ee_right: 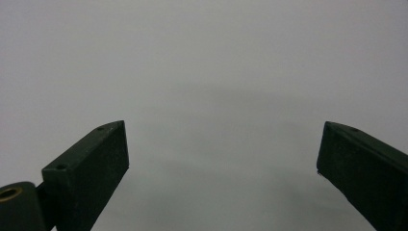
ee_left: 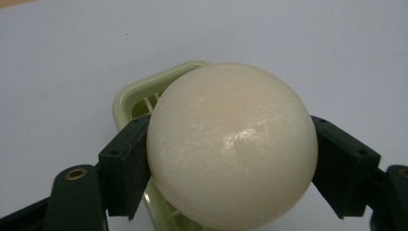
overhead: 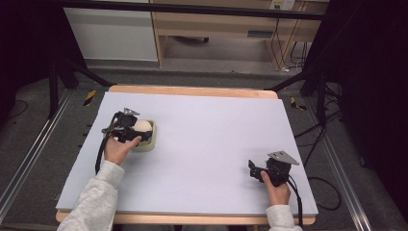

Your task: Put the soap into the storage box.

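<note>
Item: one pale cream ball [ee_left: 232, 144], smooth and glossy, round all over, with a faint sheen and fine scuff marks on its skin.

Location: left half of the counter [overhead: 211, 144], over a small light-green tray [ee_left: 126, 98] with a slatted floor. In the left gripper view the tray's corner and slats show behind and beneath the ball. Whether the ball rests in the tray or hangs just above it cannot be told.

Left tongs [ee_left: 232, 159]: closed on the ball, one black jaw pressed to each flank at about its widest line. The jaws stand wide, since the ball takes up nearly the whole gap. In the high view the left hand [overhead: 118, 148] holds these tongs at the tray's near left side.

Right tongs [ee_right: 222, 159]: jaws spread well apart, nothing between them, bare counter in front. In the high view they sit at the near right of the counter, well apart from the ball, held in the right hand [overhead: 276, 190].

Handling, by judgement:
- Surface: looks polished and likely slippery; flat jaws meet a curve at small patches only.
- Stiffness: appears hard; no dent shows where the jaws press.
- Weight: unknown; could be solid or hollow.
- Fragility: cannot be told; the scuffs suggest it takes some wear.
- Hold point: across the widest line, jaws level and opposite. A grip above or below that line would tend to squeeze the ball out.
- Risk: rolls freely if let go on the flat counter; the tray's rim would check it.
</note>
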`<action>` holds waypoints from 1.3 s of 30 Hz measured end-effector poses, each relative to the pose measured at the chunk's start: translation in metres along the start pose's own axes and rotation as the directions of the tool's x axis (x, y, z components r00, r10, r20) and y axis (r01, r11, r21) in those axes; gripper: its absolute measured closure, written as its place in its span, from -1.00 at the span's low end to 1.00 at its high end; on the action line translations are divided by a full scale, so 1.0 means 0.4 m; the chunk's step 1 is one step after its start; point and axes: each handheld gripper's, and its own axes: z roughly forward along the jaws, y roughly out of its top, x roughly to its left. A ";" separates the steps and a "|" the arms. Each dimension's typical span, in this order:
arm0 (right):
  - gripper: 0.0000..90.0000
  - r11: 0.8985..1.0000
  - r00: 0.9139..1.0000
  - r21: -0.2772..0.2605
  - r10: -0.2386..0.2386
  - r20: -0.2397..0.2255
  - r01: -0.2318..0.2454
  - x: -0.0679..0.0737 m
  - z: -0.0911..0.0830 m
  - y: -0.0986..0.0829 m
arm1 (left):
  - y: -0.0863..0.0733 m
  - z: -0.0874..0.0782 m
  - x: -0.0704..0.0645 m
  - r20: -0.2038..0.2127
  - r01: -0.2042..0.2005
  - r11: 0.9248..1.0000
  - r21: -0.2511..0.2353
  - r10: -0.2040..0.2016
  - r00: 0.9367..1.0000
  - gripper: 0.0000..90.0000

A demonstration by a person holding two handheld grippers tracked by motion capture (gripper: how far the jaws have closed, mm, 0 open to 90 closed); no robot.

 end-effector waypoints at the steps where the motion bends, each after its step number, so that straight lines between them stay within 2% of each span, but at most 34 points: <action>1: -0.90 1.000 1.000 0.001 0.001 -0.001 -0.001 0.000 0.000 0.000 | 0.000 0.002 0.003 -0.001 0.002 1.000 0.000 -0.002 1.000 -0.49; 9: -0.90 1.000 1.000 -0.001 0.003 -0.001 -0.003 0.000 0.000 0.000 | 0.001 0.016 0.009 -0.002 0.013 1.000 0.002 -0.013 1.000 -0.49; 16: -0.90 1.000 1.000 0.001 0.008 -0.004 -0.008 0.000 0.000 0.000 | -0.001 0.036 0.016 -0.011 0.019 1.000 0.025 -0.019 1.000 -0.49; 24: -0.90 1.000 1.000 0.000 0.008 -0.005 -0.008 -0.002 0.000 0.000 | -0.004 0.052 0.013 -0.026 -0.001 0.998 0.057 0.002 1.000 -0.49; 39: -0.90 1.000 1.000 -0.003 0.007 -0.003 -0.007 -0.001 -0.001 0.000 | -0.008 0.064 0.020 -0.034 0.013 0.998 0.064 -0.010 0.999 -0.49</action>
